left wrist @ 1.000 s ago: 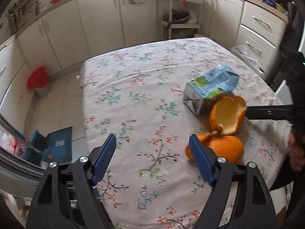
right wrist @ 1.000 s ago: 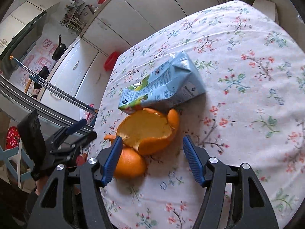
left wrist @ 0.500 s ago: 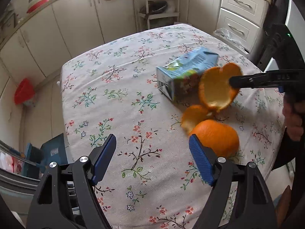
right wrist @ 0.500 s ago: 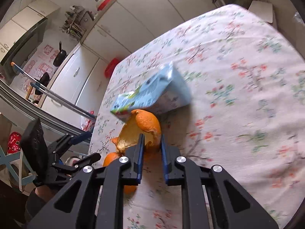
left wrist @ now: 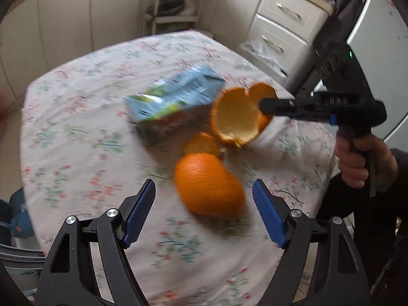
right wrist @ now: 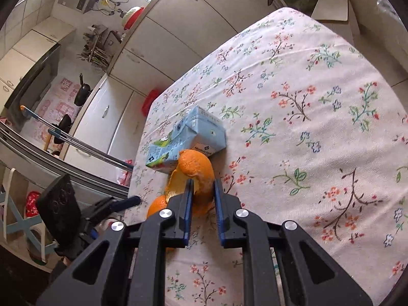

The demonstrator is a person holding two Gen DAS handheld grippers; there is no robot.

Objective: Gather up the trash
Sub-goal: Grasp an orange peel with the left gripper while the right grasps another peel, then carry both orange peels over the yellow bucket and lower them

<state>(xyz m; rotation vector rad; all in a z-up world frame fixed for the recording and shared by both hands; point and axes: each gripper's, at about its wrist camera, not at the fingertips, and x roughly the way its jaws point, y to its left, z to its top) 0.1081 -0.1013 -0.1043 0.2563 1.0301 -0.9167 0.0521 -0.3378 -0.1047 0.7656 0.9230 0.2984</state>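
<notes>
A curled piece of orange peel (right wrist: 197, 168) is pinched between the blue pads of my right gripper (right wrist: 202, 185), which is shut on it and holds it just above the floral tablecloth (right wrist: 293, 117). In the left wrist view the same orange peel (left wrist: 237, 117) hangs from the right gripper (left wrist: 265, 105), with a hand on its handle. A second dome of peel (left wrist: 207, 183) lies on the cloth in front of my left gripper (left wrist: 204, 201), whose jaws stand open on either side of it without touching. A crushed light-blue carton (left wrist: 176, 99) lies behind the peels; the carton (right wrist: 188, 140) also shows beyond the held peel.
The table's edge (right wrist: 137, 158) drops off to the left of the carton, with white cupboards (right wrist: 109, 107) beyond. A red bin (right wrist: 150, 102) stands on the floor by them. Drawers (left wrist: 278, 28) and a shelf rack (left wrist: 173, 12) line the far wall.
My right gripper closed on the curled peel and lifted it slightly. My left gripper swung in towards the domed peel, which now lies between its open jaws.
</notes>
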